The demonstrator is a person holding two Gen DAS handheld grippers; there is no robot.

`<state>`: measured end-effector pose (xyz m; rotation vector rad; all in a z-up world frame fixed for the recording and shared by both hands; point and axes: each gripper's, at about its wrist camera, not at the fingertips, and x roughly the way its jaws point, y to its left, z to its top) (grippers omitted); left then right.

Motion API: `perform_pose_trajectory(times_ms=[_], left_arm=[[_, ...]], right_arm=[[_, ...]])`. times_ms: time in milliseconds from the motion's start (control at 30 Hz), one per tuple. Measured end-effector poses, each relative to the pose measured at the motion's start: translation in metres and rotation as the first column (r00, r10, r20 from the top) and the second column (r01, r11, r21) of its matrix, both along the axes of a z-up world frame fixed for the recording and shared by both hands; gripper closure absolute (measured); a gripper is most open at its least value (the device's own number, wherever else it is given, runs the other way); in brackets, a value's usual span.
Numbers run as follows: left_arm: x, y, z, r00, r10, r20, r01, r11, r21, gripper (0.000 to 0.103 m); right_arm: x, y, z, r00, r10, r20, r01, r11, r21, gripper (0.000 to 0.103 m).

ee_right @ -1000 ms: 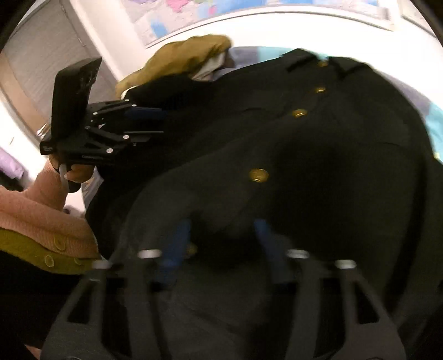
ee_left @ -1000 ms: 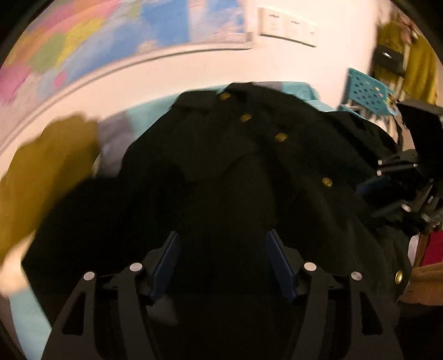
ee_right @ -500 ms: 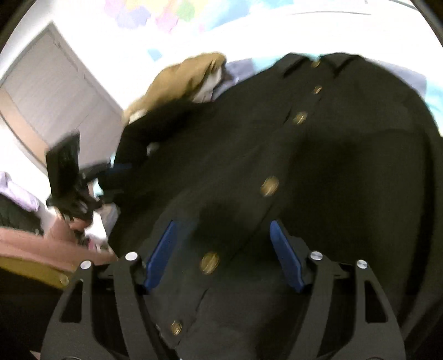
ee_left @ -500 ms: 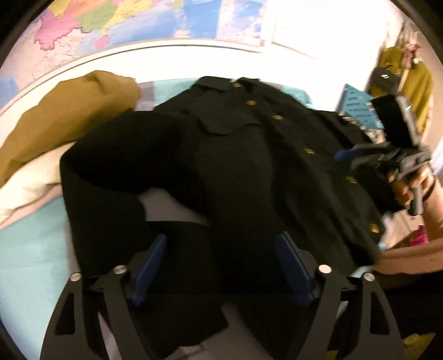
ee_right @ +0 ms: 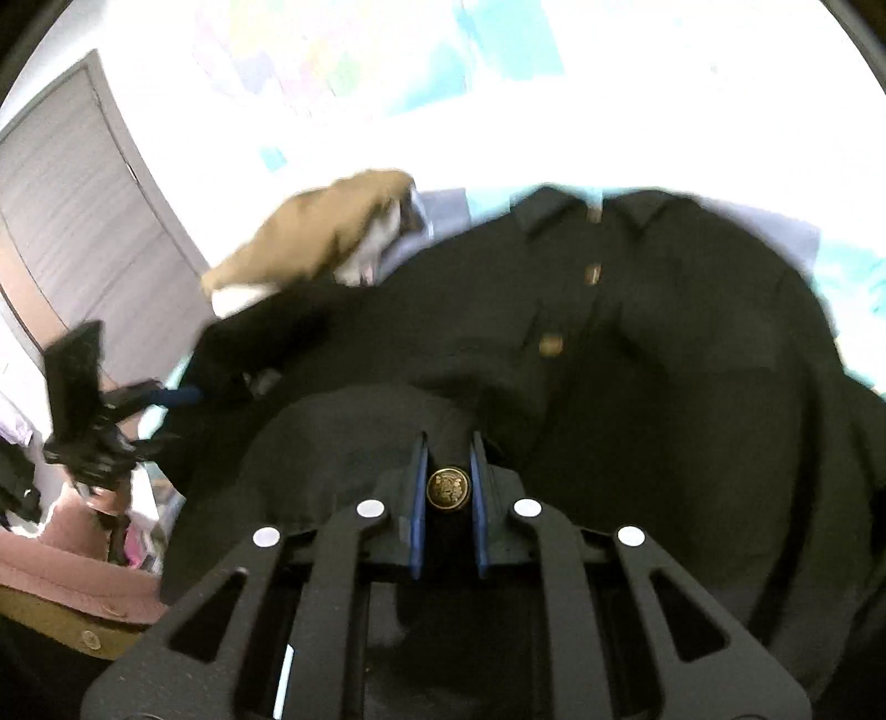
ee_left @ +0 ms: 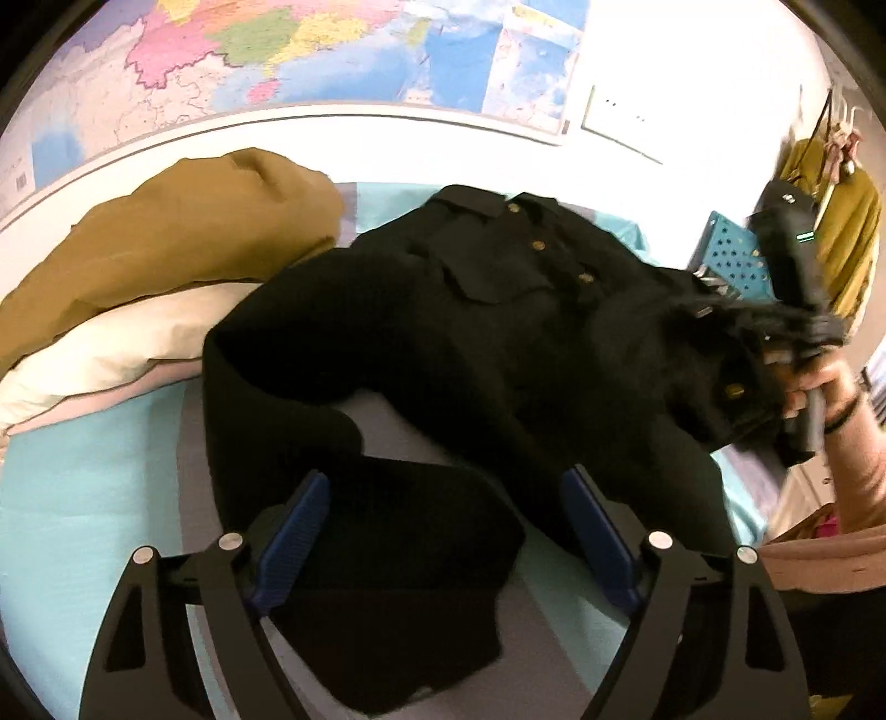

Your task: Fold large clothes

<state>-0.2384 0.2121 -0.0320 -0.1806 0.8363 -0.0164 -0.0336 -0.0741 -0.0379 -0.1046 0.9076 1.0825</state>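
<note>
right gripper (ee_right: 448, 493) just closed, clamping black coat (ee_left: 498, 332) hem at gold button (ee_right: 447, 488); left gripper (ee_left: 443, 531) wide open above sleeve, coat spread ahead on bed (ee_left: 83, 487)

A home bedroom: bed sheet (ee_left: 83, 498), wall map (ee_left: 332, 50), clothes hanging (ee_left: 847, 221) beside it

Matt black cloth jacket (ee_left: 498, 343) with shiny brass-look buttons (ee_right: 447, 487); ribbed blue pads on matt black fingers (ee_left: 293, 531).
</note>
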Motion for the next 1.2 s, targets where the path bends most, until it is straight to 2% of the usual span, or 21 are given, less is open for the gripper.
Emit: perform_pose_trajectory(times_ms=[33, 100, 133, 167, 267, 367, 467, 533, 633, 733, 800, 867, 900, 933, 967, 1033, 1067, 1100, 1133, 1200], left_arm=[[-0.005, -0.007, 0.0, 1.0, -0.022, 0.003, 0.022, 1.0, -0.009, 0.02], [-0.014, -0.025, 0.001, 0.996, -0.089, 0.005, 0.089, 0.996, -0.005, 0.02], [-0.02, -0.036, 0.001, 0.992, -0.127, 0.012, 0.127, 0.992, 0.002, 0.016], [-0.025, -0.045, 0.0, 0.987, -0.158, 0.019, 0.158, 0.987, -0.005, 0.012], [-0.029, -0.069, -0.011, 0.97, -0.244, 0.003, 0.244, 0.968, -0.061, 0.009], [-0.036, -0.09, -0.024, 0.958, -0.285, -0.031, 0.284, 0.958, -0.032, 0.008], [-0.046, -0.1, -0.031, 0.945, -0.327, -0.026, 0.325, 0.943, -0.065, 0.007], [-0.041, -0.104, -0.037, 0.943, -0.329, -0.045, 0.325, 0.943, -0.076, 0.007], [-0.033, -0.121, -0.049, 0.946, -0.309, -0.101, 0.311, 0.951, 0.005, 0.008], [-0.022, -0.122, -0.059, 0.954, -0.259, -0.154, 0.271, 0.961, 0.061, 0.019], [-0.016, -0.116, -0.058, 0.965, -0.217, -0.146, 0.228, 0.972, 0.064, 0.029], [-0.01, -0.101, -0.054, 0.974, -0.177, -0.144, 0.181, 0.983, 0.019, 0.046], [-0.008, -0.091, -0.052, 0.978, -0.156, -0.138, 0.154, 0.988, -0.029, 0.052], [-0.006, -0.083, -0.05, 0.982, -0.129, -0.135, 0.123, 0.991, -0.048, 0.07], [-0.004, -0.075, -0.049, 0.985, -0.102, -0.137, 0.094, 0.994, -0.06, 0.08], [0.0, -0.063, -0.044, 0.99, -0.061, -0.128, 0.047, 0.993, -0.112, 0.087], [0.0, -0.056, -0.04, 0.992, -0.037, -0.122, 0.021, 0.992, -0.125, 0.093], [0.0, -0.047, -0.035, 0.994, 0.002, -0.109, -0.014, 0.993, -0.115, 0.093], [-0.002, -0.037, -0.027, 0.995, 0.044, -0.084, -0.053, 0.992, -0.115, 0.093], [-0.007, -0.015, -0.015, 0.995, 0.087, -0.05, -0.095, 0.978, -0.185, 0.095]], right_arm=[[0.003, 0.006, -0.012, 1.0, -0.017, 0.001, 0.017, 0.999, -0.037, 0.087], [0.008, 0.003, -0.024, 0.999, -0.029, -0.028, 0.028, 0.999, -0.036, 0.074], [0.009, -0.004, -0.023, 0.998, -0.048, -0.036, 0.048, 0.999, -0.02, 0.068], [0.01, -0.01, -0.021, 0.997, -0.062, -0.041, 0.062, 0.998, -0.007, 0.056], [-0.004, -0.041, -0.003, 0.997, -0.077, -0.016, 0.078, 0.996, 0.049, 0.044], [-0.024, -0.081, 0.015, 0.992, -0.124, 0.033, 0.12, 0.987, 0.104, 0.037], [-0.047, -0.133, 0.023, 0.979, -0.192, 0.068, 0.181, 0.974, 0.14, 0.032], [-0.061, -0.162, 0.019, 0.963, -0.258, 0.073, 0.246, 0.959, 0.141, 0.031], [-0.083, -0.203, 0.005, 0.939, -0.341, 0.041, 0.332, 0.932, 0.145, 0.03], [-0.102, -0.228, -0.011, 0.927, -0.375, 0.007, 0.37, 0.917, 0.147, 0.03], [-0.109, -0.234, -0.024, 0.912, -0.411, 0.005, 0.407, 0.905, 0.125, 0.03], [-0.111, -0.242, -0.035, 0.895, -0.445, -0.021, 0.444, 0.888, 0.121, 0.03], [-0.112, -0.244, -0.037, 0.888, -0.461, 0.002, 0.458, 0.883, 0.096, 0.029], [-0.114, -0.242, -0.039, 0.884, -0.466, 0.03, 0.463, 0.884, 0.072, 0.028], [-0.115, -0.238, -0.042, 0.882, -0.468, 0.057, 0.466, 0.884, 0.039, 0.027], [-0.112, -0.238, -0.048, 0.888, -0.451, 0.09, 0.453, 0.892, -0.005, 0.031], [-0.112, -0.237, -0.047, 0.887, -0.444, 0.124, 0.451, 0.892, -0.026, 0.037], [-0.108, -0.239, -0.045, 0.876, -0.457, 0.155, 0.47, 0.881, -0.059, 0.046], [-0.106, -0.242, -0.046, 0.869, -0.465, 0.169, 0.482, 0.872, -0.08, 0.048], [-0.1, -0.252, -0.046, 0.836, -0.506, 0.213, 0.535, 0.837, -0.11, 0.047]])
